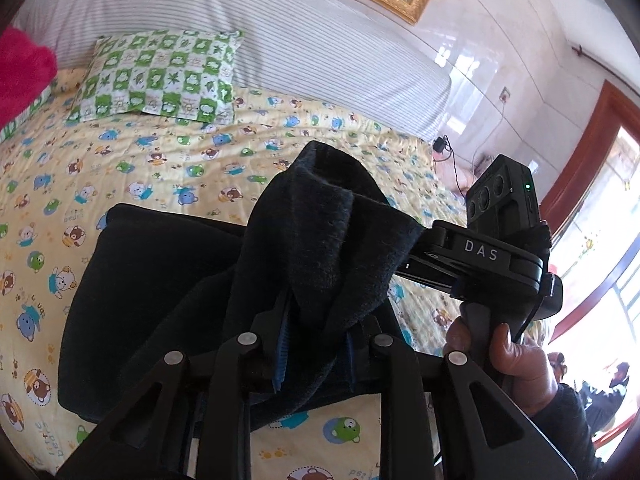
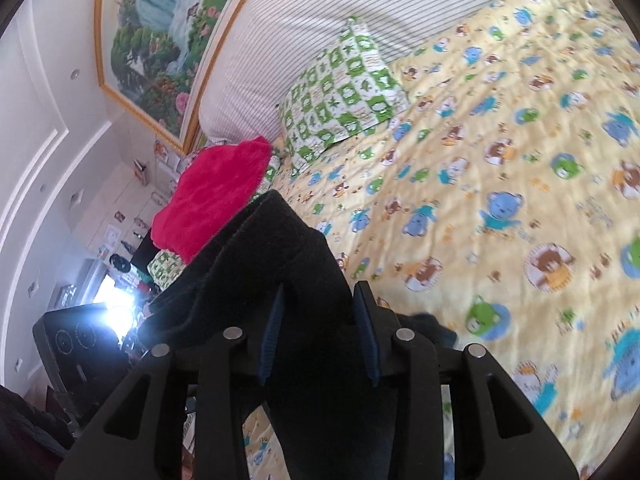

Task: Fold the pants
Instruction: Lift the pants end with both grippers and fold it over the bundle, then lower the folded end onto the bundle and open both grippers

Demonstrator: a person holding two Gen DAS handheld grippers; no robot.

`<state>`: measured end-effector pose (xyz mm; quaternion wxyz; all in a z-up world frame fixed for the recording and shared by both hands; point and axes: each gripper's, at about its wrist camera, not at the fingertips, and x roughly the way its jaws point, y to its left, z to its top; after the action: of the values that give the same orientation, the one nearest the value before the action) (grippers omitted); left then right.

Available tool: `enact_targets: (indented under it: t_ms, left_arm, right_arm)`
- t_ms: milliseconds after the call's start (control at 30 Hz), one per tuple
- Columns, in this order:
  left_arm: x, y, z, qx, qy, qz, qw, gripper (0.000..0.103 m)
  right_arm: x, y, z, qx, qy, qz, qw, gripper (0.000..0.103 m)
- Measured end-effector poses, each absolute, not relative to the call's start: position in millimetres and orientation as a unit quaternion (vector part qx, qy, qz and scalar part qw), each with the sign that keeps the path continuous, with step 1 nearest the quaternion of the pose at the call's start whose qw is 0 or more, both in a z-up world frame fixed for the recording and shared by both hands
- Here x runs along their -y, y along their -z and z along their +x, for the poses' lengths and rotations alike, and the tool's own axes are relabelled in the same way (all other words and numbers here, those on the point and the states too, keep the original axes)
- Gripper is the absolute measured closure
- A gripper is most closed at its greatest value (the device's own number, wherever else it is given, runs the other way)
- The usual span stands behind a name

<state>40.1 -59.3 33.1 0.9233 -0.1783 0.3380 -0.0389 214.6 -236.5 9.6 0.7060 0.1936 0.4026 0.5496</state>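
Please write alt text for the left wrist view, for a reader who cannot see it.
The left tongs pinch a bunched fold of dark pants, lifted above a yellow cartoon-bear bedspread. The right tongs grip the same fabric from the right, and a green checked pillow lies beyond.

A bed in a yellow cartoon-bear quilt sits beneath a gold-framed landscape painting; daylight enters a red-framed window.
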Motion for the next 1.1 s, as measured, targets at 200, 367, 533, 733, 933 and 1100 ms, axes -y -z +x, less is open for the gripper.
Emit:
enact_targets:
  t_ms: [200, 367, 533, 733, 933, 1100]
  left_arm:
    - [68, -35, 35, -0.337, 0.052, -0.162, 0.926, 0.067]
    - [72, -38, 29, -0.335, 0.067, -0.160, 0.926, 0.055]
    - [79, -41, 22, -0.332, 0.098, -0.158, 0.925, 0.049]
    - [79, -46, 13, -0.322, 0.118, -0.167, 0.924, 0.047]
    - [69, -53, 2, -0.311, 0.112, -0.176, 0.927, 0.044]
    - [52, -54, -4, -0.307, 0.096, -0.193, 0.927, 0.043]
  right_arm:
    - [262, -11, 208, -0.394, -0.529, 0.211, 0.721, 0.062]
    - [279, -12, 202, -0.392, -0.506, 0.219, 0.737, 0.055]
    - [295, -16, 191, -0.383, -0.484, 0.225, 0.754, 0.049]
    - [309, -24, 178, -0.373, -0.460, 0.227, 0.773, 0.041]
    - [320, -31, 166, -0.368, -0.439, 0.231, 0.787, 0.033]
    - [323, -37, 150, -0.361, -0.435, 0.229, 0.792, 0.027]
